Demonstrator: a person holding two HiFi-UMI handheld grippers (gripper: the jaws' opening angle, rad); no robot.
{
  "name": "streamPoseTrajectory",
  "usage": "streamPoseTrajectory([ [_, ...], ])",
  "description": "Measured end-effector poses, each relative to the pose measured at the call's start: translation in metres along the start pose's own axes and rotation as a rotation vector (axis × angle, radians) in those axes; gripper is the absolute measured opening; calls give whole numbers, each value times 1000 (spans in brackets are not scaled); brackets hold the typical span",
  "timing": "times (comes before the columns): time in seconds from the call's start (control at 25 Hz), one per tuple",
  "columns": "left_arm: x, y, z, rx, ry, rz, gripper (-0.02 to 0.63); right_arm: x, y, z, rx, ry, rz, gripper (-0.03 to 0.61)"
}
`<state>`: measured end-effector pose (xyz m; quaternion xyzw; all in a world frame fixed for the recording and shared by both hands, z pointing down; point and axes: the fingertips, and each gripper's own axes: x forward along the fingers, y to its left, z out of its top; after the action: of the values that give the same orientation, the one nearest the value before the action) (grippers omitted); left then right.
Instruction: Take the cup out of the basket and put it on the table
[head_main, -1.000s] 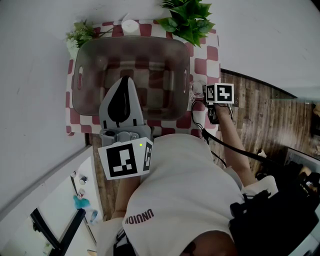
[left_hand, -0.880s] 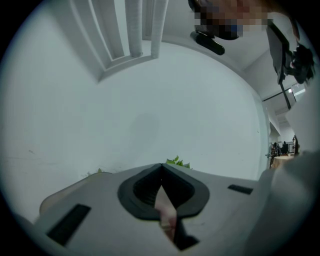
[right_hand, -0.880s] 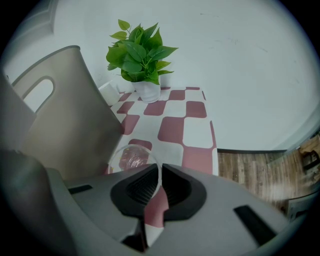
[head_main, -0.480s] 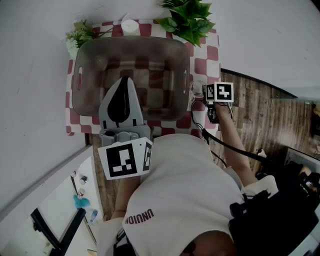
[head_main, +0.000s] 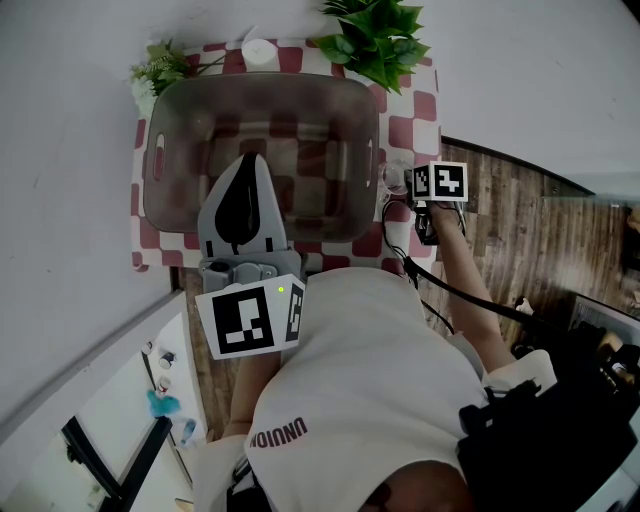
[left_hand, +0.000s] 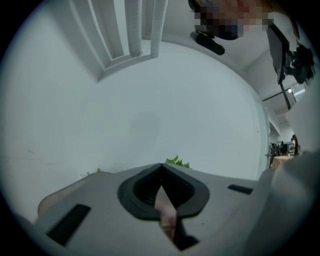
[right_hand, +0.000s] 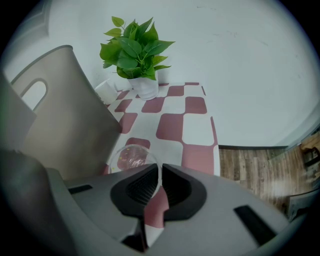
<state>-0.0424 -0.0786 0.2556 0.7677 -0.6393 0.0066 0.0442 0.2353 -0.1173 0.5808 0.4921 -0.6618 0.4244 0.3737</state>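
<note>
Between right tongs (right_hand: 160, 170), cup (right_hand: 129, 156) rim pinched

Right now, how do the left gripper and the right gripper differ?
The left gripper is shut on nothing; the right gripper is shut on the clear cup's rim. The left gripper points level, over the gray basket in the head view; the right gripper tilts down beside the basket, above the checkered cloth. Both have gray bodies with marker cubes.
</note>
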Motion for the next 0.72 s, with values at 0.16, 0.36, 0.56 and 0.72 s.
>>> streamPoseTrajectory([
  [0.16, -1, 0, 0, 0, 0, 2, 11, 0, 0, 1, 4, 1, 4, 37],
  [0.36, -1, 0, 0, -1, -1, 2, 11, 0, 0, 1, 3, -2, 4, 37],
  [0.56, -1, -1, 1, 0, -5, -2, 12, 0, 1, 2, 5, -9, 8, 40],
  [0.72, -1, -2, 1, -1, -3, -2, 12, 1, 2, 3, -3, -6, 4, 41],
])
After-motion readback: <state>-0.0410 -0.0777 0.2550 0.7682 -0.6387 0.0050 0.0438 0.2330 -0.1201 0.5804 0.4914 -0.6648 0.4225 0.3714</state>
